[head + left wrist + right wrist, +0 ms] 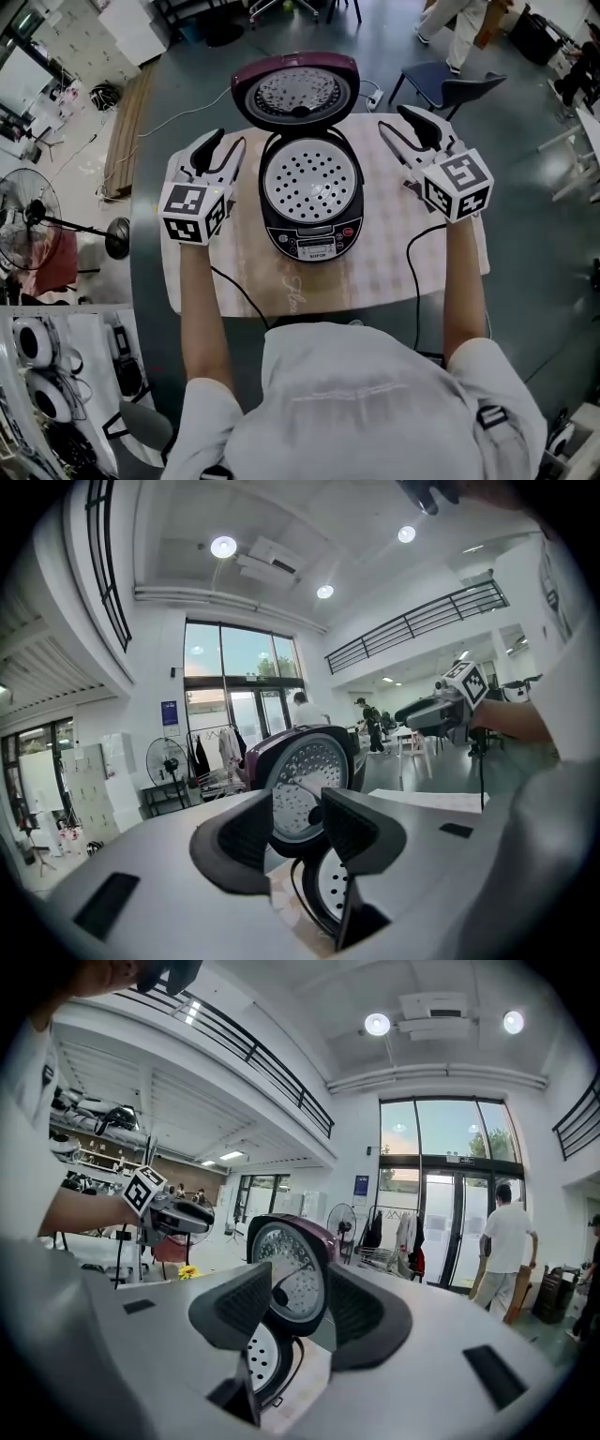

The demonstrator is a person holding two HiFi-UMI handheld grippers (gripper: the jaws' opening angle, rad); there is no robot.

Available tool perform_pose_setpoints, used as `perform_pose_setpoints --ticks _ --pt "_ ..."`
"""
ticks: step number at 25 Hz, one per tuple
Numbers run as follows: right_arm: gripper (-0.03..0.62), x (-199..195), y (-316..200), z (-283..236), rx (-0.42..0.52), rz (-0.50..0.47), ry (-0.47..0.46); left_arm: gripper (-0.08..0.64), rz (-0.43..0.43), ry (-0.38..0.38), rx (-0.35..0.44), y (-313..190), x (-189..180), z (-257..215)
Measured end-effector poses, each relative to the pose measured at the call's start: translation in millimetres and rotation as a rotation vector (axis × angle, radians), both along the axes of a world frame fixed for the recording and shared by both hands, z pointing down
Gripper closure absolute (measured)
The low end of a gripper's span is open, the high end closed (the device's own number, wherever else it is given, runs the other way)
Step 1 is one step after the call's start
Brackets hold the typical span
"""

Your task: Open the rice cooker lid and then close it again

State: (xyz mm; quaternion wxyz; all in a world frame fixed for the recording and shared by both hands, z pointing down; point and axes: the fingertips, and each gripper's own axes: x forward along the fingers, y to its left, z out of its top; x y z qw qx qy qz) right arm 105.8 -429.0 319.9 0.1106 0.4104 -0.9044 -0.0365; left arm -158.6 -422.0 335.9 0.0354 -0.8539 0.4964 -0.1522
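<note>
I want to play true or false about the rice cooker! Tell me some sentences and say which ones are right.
1. The lid of the rice cooker is open. True.
2. The left gripper is squeezing the lid. False: its jaws are apart and empty, beside the rice cooker.
3. A white tray full of holes sits inside the rice cooker. True.
4. The rice cooker stands on the floor. False: it stands on a table.
5. The right gripper holds nothing. True.
</note>
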Motion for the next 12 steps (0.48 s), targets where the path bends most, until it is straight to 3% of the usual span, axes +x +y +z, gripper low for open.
perform_pose_setpoints --ticks 12 --pt "0.360 -29 -76 5 -0.045 -0.071 0.040 0.362 0.123 -0.046 -0.031 -78 -9 4"
